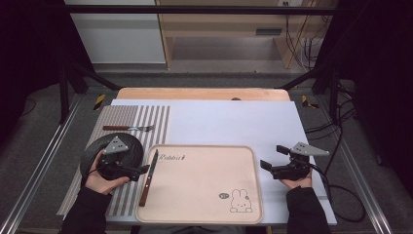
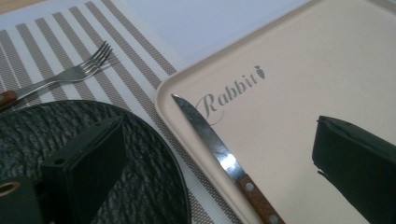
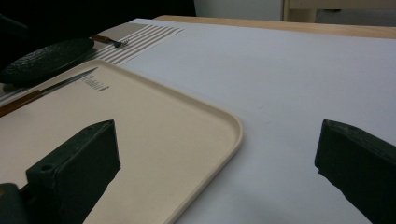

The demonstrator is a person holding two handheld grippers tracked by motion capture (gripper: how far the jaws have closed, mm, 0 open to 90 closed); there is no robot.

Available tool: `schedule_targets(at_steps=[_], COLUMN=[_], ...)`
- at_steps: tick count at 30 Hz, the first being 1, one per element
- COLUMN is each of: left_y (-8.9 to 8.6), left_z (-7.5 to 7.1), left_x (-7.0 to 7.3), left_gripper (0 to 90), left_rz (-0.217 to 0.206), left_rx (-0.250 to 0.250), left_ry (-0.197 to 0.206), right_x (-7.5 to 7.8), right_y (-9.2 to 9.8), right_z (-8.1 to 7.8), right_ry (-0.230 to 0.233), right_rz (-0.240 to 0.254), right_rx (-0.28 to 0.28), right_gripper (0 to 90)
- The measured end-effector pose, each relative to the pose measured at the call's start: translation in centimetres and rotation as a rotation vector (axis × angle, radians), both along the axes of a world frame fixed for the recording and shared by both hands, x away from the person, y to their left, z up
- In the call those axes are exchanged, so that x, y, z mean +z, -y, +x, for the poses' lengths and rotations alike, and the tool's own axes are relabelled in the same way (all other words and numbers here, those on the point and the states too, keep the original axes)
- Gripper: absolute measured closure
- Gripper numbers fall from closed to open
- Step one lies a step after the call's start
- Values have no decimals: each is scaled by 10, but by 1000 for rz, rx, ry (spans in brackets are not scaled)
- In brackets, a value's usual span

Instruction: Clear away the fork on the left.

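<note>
Knife on tray, fork and plate not yet moved.

The left tongs stand wide with nothing between them, just beside the knife, which lies along the left edge of the beige tray, blade pointing away from the person. By my judgement the knife is placed. The black plate sits under and behind the left tongs on the striped mat; the fork lies farther out on that mat, well apart from both tongs. The right tongs stand wide and empty off the tray's right edge, over the white table. Fork and plate appear left to handle.
</note>
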State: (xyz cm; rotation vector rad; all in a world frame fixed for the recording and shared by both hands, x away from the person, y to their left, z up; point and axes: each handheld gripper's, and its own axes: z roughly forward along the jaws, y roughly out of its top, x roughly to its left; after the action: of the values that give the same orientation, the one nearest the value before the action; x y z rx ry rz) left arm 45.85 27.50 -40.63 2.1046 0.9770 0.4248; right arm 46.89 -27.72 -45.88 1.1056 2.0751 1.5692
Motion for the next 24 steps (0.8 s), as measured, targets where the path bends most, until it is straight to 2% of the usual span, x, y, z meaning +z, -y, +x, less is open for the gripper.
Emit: schedule_targets(at_steps=[11, 15, 18, 24], left_y=[-26, -35, -41, -48], left_z=[11, 18, 24, 37], left_x=[11, 15, 17, 21], left_gripper=[43, 42, 42, 40], left_rz=[56, 94, 101, 144], left_rx=[-19, -27, -35, -57], left_ry=[33, 25, 16, 8], right_x=[1, 0, 0, 0], right_y=[1, 1, 1, 1], right_z=[0, 0, 0, 0], right_ry=[1, -1, -1, -3], right_rz=[1, -5, -2, -3], right_rx=[0, -1, -1, -1], right_gripper=[2, 2, 2, 2])
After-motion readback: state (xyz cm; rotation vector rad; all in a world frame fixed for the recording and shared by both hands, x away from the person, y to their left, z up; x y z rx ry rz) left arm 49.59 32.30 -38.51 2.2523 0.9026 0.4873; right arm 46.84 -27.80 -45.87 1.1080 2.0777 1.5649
